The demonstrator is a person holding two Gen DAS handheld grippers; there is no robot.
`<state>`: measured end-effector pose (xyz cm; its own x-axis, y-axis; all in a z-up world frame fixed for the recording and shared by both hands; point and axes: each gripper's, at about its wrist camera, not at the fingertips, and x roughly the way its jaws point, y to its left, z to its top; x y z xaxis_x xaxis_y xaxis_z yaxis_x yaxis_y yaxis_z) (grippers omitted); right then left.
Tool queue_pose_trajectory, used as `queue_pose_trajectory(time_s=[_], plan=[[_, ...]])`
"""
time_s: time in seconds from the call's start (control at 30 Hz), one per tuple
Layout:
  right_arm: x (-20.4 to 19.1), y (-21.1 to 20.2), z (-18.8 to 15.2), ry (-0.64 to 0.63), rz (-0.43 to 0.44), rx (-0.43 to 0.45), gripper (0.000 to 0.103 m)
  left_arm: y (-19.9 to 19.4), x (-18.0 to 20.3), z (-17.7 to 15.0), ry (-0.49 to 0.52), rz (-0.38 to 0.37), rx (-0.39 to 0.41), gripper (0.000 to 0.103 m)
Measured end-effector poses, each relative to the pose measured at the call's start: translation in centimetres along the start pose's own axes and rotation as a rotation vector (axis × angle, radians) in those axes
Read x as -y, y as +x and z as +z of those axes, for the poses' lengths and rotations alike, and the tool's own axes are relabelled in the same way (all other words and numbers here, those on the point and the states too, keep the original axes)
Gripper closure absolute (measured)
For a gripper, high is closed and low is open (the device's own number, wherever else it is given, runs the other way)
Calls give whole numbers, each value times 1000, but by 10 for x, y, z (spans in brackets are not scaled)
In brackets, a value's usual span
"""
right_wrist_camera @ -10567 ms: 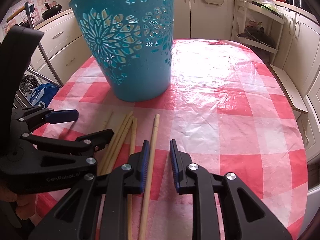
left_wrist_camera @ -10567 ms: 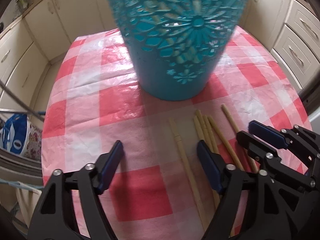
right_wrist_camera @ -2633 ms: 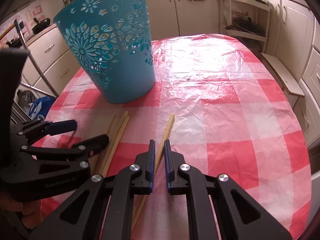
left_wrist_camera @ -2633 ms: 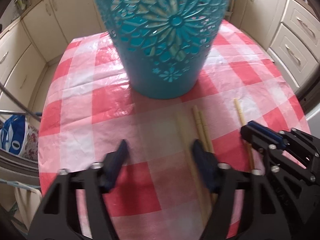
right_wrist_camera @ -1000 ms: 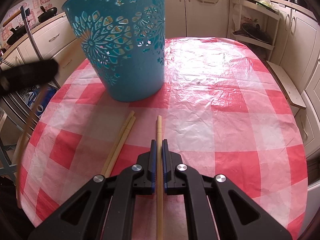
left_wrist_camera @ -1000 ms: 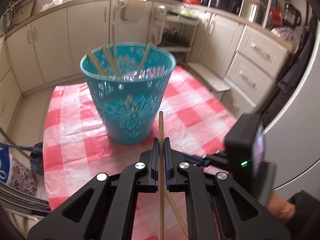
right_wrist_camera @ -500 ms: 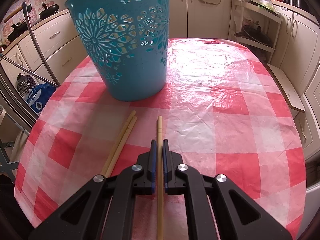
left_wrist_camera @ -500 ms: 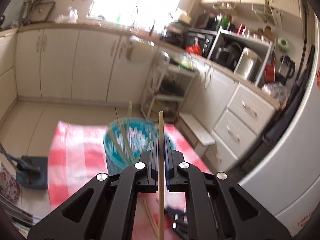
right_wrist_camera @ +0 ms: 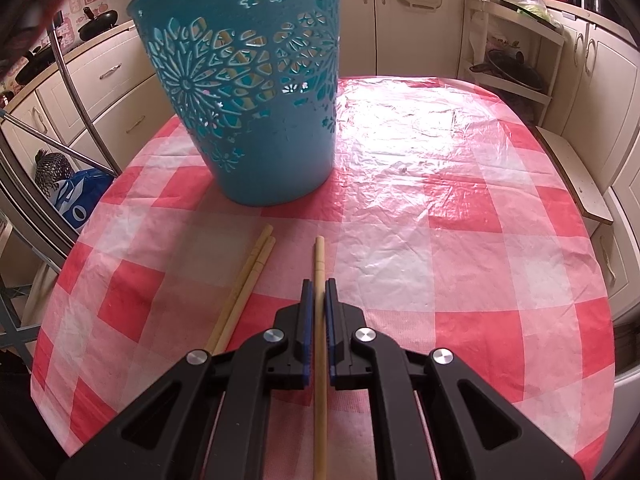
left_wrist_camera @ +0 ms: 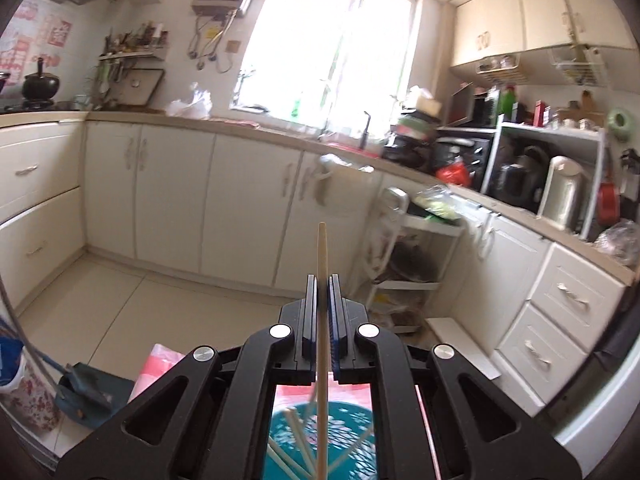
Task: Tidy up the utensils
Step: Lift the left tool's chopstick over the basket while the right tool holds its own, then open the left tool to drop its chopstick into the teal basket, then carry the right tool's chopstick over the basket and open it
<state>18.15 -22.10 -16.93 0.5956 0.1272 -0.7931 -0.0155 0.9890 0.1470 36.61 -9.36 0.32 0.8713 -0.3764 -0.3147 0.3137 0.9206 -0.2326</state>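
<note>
Chopstick (left_wrist_camera: 322,256) is clamped in the left hand-held gripper (left_wrist_camera: 322,308), raised above the teal basket (left_wrist_camera: 352,436). Right view: the right hand-held gripper (right_wrist_camera: 319,312) grips another chopstick (right_wrist_camera: 319,260) over the surface (right_wrist_camera: 460,240), beside two loose chopsticks (right_wrist_camera: 248,280) near the basket (right_wrist_camera: 256,92).

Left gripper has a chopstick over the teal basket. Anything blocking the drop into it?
Nothing visible blocks it. The left gripper holds its chopstick above the open basket; only chopsticks already leaning inside lie below.

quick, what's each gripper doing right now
Left gripper: shut on a chopstick, above the blue basket.
Right gripper: shut on another chopstick, low over the table.
</note>
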Motion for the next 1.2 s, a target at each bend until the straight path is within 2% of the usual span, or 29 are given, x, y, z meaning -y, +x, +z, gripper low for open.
queue_pose_trajectory(time_s=[0.17, 0.43, 0.47, 0.53, 0.6, 0.67, 0.8, 0.97, 1.2], plan=[[1, 0, 0, 1, 2, -1, 97, 19, -5, -16, -10, 39, -57, 98], [1, 0, 0, 2, 2, -1, 96, 26, -6, -45, -6, 34, -161, 97], [1, 0, 0, 2, 2, -1, 96, 26, -6, -48, -10, 34, -178, 93], [2, 0, 0, 6, 6, -1, 96, 22, -9, -54, -18, 43, -208, 76], [5, 0, 1, 20, 24, -1, 96, 8, -13, -59, -22, 78, -216, 50], [8, -1, 1, 33, 55, -1, 92, -12, -17, -65, -21, 117, -212, 41], [8, -1, 1, 38, 60, -2, 91, -52, -23, -81, 5, 181, -195, 26], [5, -2, 0, 25, 34, 1, 91, -89, -32, -101, 8, 221, -189, 22], [-11, -6, -7, -48, -57, -2, 91, -96, -36, -102, 57, 217, -190, 20]])
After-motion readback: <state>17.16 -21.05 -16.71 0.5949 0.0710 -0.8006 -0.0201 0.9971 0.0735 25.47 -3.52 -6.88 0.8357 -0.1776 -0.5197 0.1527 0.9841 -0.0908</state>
